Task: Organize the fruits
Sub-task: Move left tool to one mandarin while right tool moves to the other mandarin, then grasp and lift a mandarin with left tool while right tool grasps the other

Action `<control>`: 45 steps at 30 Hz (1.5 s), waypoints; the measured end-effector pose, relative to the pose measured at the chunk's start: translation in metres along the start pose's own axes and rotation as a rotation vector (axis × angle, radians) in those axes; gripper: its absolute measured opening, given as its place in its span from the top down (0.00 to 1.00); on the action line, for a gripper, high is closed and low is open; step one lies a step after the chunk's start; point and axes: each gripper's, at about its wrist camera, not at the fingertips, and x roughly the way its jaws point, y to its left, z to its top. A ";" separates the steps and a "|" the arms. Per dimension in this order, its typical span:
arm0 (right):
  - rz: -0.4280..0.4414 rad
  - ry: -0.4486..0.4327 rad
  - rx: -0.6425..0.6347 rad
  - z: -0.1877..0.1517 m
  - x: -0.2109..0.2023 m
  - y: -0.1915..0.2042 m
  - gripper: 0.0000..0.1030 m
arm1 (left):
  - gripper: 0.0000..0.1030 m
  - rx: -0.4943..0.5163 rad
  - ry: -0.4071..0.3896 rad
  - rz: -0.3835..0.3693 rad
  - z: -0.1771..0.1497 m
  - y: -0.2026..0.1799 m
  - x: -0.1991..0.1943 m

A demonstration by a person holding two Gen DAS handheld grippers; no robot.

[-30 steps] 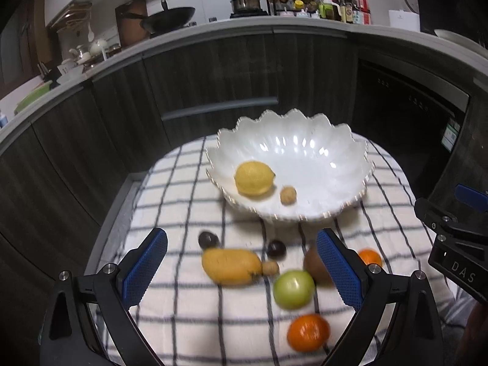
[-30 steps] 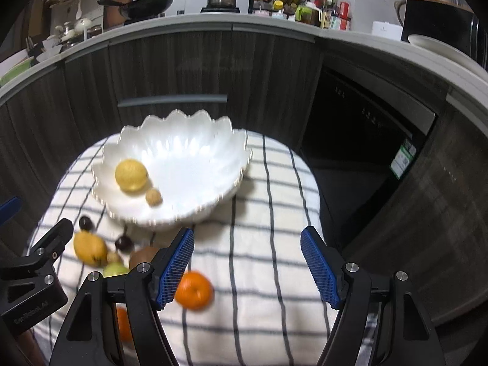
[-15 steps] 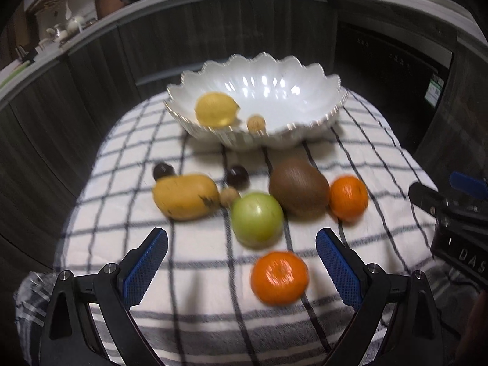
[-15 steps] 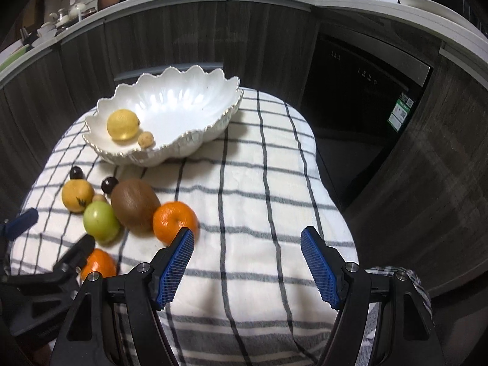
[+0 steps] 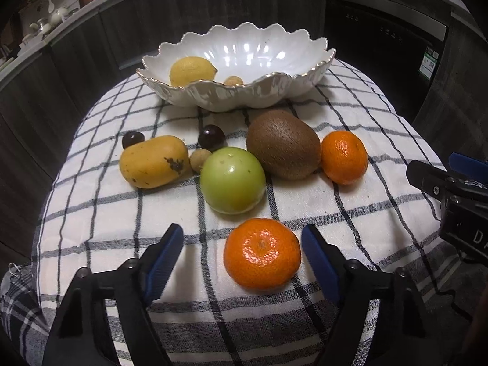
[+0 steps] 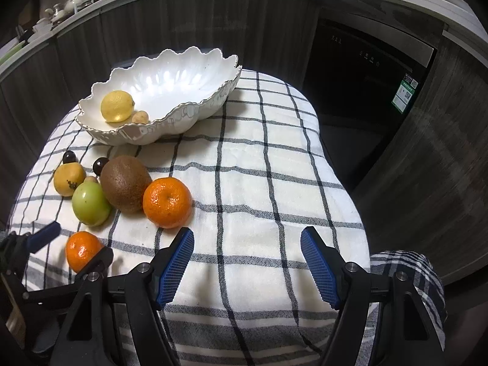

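A white scalloped bowl holds a lemon and a small tan fruit. On the checked cloth lie a near tangerine, a green apple, a kiwi, a far tangerine, a yellow mango, two dark cherries and a small tan fruit. My left gripper is open, its fingers on either side of the near tangerine, not touching. My right gripper is open and empty over bare cloth, right of the far tangerine.
The checked cloth covers a small round table. Dark curved cabinets and a dishwasher front stand behind. The right gripper's body shows at the right edge of the left wrist view.
Both grippers have dropped and drawn closer to the cloth. The left gripper now has the near tangerine between its open fingers. No fruit has moved.
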 end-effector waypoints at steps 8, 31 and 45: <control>0.001 0.010 0.000 0.000 0.003 0.001 0.29 | 0.52 0.021 0.006 -0.043 -0.002 -0.004 0.002; 0.145 0.046 -0.234 0.023 0.021 0.046 0.29 | 0.57 -0.059 -0.042 0.037 0.010 0.030 -0.016; 0.330 0.161 -0.460 0.043 0.059 0.060 0.30 | 0.57 -0.133 -0.061 0.103 0.025 0.021 -0.018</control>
